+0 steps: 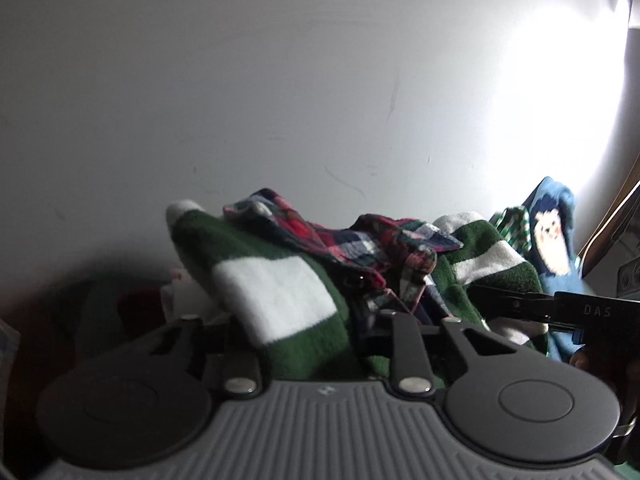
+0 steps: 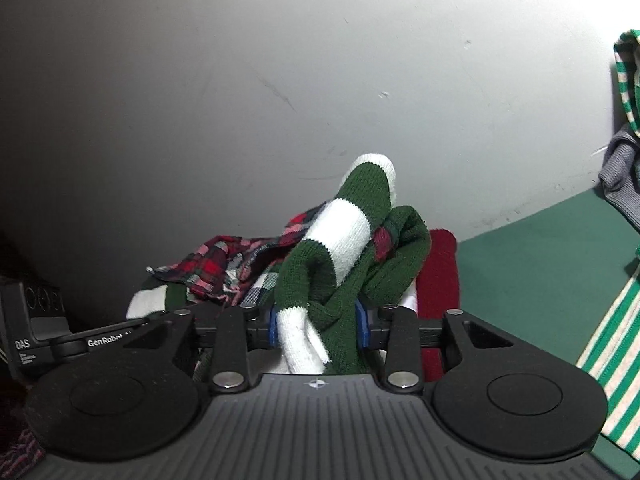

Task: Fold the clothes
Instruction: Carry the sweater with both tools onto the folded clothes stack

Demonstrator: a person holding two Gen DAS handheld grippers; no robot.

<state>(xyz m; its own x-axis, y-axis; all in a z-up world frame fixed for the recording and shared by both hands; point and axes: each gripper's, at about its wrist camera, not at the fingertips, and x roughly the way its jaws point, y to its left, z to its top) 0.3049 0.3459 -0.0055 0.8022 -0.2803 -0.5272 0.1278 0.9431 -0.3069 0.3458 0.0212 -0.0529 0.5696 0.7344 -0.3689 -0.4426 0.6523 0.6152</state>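
The sweater (image 2: pixel 340 240), green knit with white bands, is the landmark. Nearest the right camera, the right gripper (image 2: pixel 320 330) is clamped on a bunched fold of it: the blue pads (image 2: pixel 361 326) press the knit from both sides, and a white cuff hangs just below the jaws. In the left view, the left gripper (image 1: pixel 308 332) stands at a narrow setting with a thick fold of the sweater between its fingers; the pads are hidden behind the cloth, so a firm hold cannot be confirmed.

Draped over the sweater lies a plaid shirt (image 1: pixel 344 240). Just behind the sweater in the right view sits a red garment (image 2: pixel 440 268). To the sweater's right, the green worktop (image 2: pixel 520 272) runs out to a striped cloth (image 2: pixel 616 332) at the frame edge. Beyond the sweater in the left view, a blue garment (image 1: pixel 552 232) with a face motif leans near the wall (image 1: pixel 280 80).

Risks, as judged:
- The shirt rides on the sweater. Lifting would likely drag it along and spoil the fold.
- Each gripper holds a bunch, not an edge or corner. The sweater may fail to spread flat.
- If the left hold is only partial, the knit may slip out under tension.
- The twisted sleeve may stay tangled.
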